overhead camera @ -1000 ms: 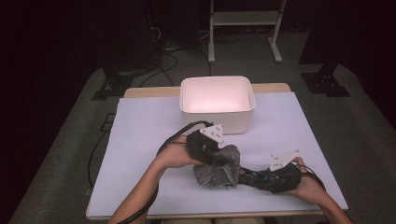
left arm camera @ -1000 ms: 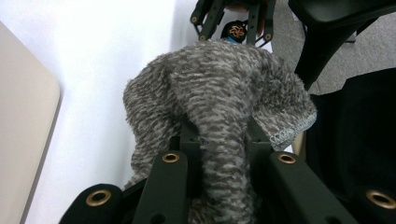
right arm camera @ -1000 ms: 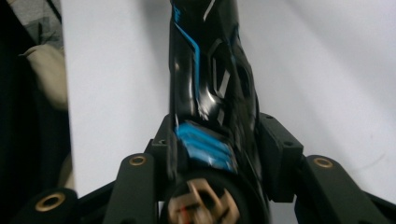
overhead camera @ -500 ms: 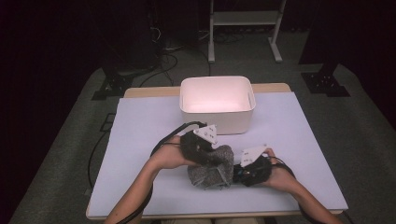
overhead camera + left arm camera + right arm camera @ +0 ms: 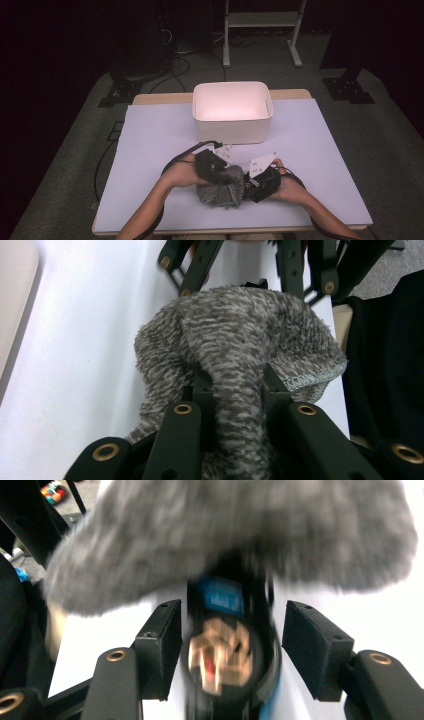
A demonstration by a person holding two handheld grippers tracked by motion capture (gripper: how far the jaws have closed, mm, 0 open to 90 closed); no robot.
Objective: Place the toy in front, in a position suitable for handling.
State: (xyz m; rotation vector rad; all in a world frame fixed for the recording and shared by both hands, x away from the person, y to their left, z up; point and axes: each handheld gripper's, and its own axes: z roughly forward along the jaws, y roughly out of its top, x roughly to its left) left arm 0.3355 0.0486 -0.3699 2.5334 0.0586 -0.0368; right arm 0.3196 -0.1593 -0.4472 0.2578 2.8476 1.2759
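grey cloth clenched in left tool; right tool just opening, released.

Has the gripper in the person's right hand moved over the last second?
Yes. In the high view the right gripper slid left along the table, up against the grey cloth; its jaws have just been opening.

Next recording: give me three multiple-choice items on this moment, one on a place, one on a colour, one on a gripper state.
1. Where does the white bin stand relative to the towel?
A. beyond it
B. on it
C. left of it

2. What colour is the towel?
A. red
B. mottled grey
C. yellow

3. How is the left gripper?
A. wide open
B. shut on the towel
C. holding the bin

Key: 1 A, the high view shows the bin farther up the table; 2 B, grey pile in both gripper views; 3 B, the left gripper view shows a fold pinched between its jaws.
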